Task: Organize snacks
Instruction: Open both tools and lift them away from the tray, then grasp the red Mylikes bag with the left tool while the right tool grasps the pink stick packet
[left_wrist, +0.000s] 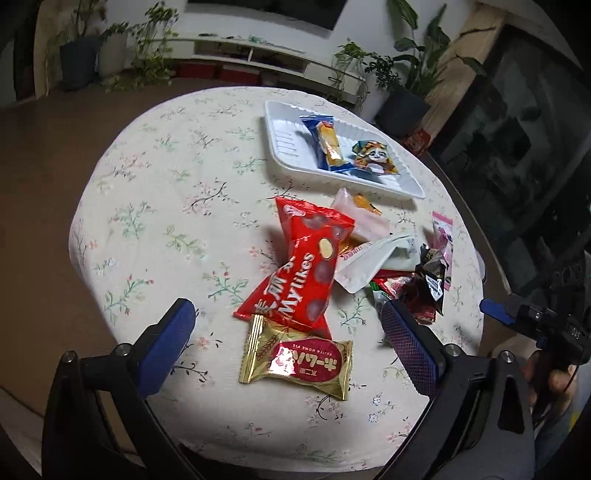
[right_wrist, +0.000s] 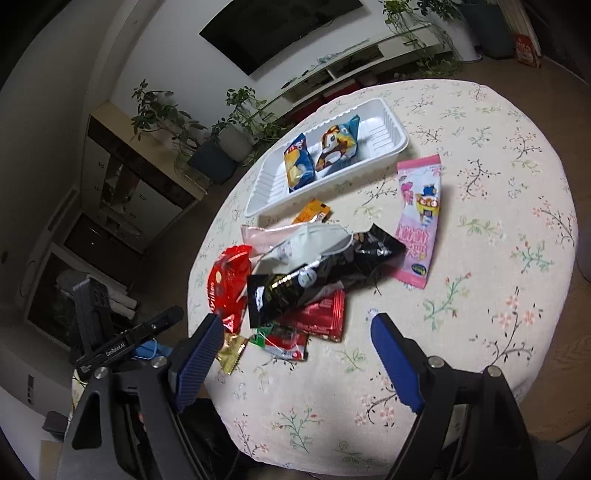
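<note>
A white tray at the table's far side holds a blue-and-yellow packet and a panda-print packet. Nearer lies a loose heap: a red Mylikes bag, a gold pie packet, a white pouch, a black packet and a dark red packet. A pink stick packet lies apart to the right. My left gripper hangs open above the Mylikes bag and gold packet. My right gripper is open over the heap's near edge, holding nothing.
The round table wears a floral cloth, and its edge curves close on both sides. Potted plants, a low white cabinet and brown floor lie beyond. A dark shelf unit stands to the left.
</note>
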